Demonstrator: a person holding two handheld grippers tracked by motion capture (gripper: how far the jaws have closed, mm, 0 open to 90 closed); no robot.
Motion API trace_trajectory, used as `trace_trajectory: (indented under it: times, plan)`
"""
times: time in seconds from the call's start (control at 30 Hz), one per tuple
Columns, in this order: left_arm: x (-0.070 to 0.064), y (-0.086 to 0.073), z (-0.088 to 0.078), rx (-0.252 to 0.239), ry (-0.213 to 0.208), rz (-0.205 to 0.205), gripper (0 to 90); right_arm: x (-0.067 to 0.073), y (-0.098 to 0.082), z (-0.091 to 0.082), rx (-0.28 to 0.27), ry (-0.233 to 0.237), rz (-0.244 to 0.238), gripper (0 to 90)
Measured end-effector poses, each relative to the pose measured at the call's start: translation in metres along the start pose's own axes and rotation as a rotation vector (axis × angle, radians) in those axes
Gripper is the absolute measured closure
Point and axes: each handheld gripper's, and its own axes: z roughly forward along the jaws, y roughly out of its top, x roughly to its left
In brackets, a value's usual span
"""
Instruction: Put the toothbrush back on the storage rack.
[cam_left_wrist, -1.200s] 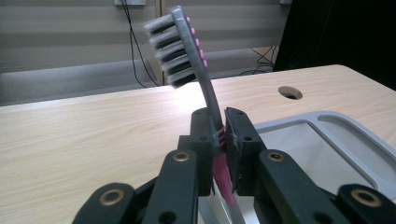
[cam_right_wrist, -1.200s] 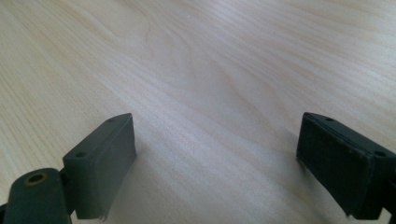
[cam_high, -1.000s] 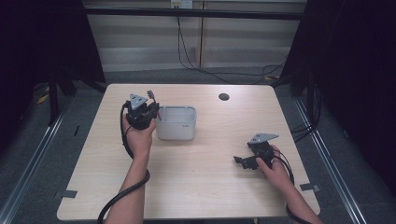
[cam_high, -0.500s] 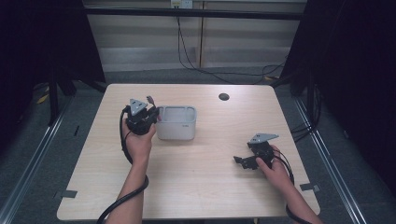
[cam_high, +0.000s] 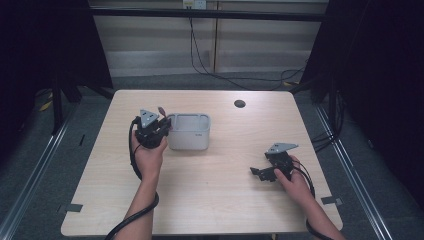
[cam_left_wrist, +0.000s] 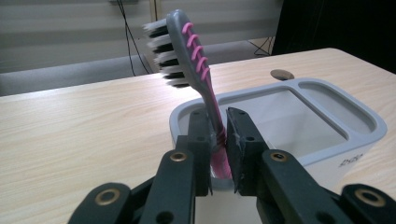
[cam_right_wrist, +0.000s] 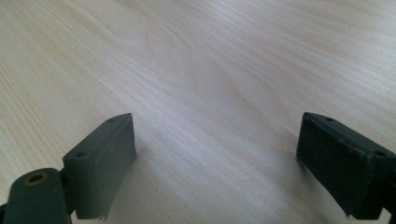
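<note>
The left gripper (cam_left_wrist: 217, 140) clamps the pink toothbrush (cam_left_wrist: 196, 70) upright, bristles up, at the grey holder's (cam_left_wrist: 299, 93) rim, apparently to drop it in, while the right gripper (cam_right_wrist: 215, 163) rests wide open and empty on the table (cam_high: 225, 200).

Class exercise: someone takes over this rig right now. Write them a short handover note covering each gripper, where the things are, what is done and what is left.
Left gripper: shut on the pink-and-grey toothbrush, bristle head up, at the near corner of the grey two-compartment plastic holder.
Right gripper: open, holding nothing, low over the bare light wooden table, well right of the holder.
Done: toothbrush gripped and brought to the holder.
Left: probably lower the toothbrush into a compartment, then release. How deep its handle already sits cannot be told.
</note>
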Motion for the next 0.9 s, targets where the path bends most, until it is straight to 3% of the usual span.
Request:
trace_trajectory:
  times: [0.57, 0.9]
  plan:
    - [-0.0007, -0.0034, -0.0008, 0.008, -0.001, -0.001, 78.4, 0.0000, 0.0000, 0.0000, 0.000, 0.000, -0.001, 11.3]
    - [-0.0011, -0.0057, -0.0004, 0.009, 0.004, -0.004, 72.5, 0.0000, 0.0000, -0.0001, 0.001, -0.001, -0.001, 11.3]
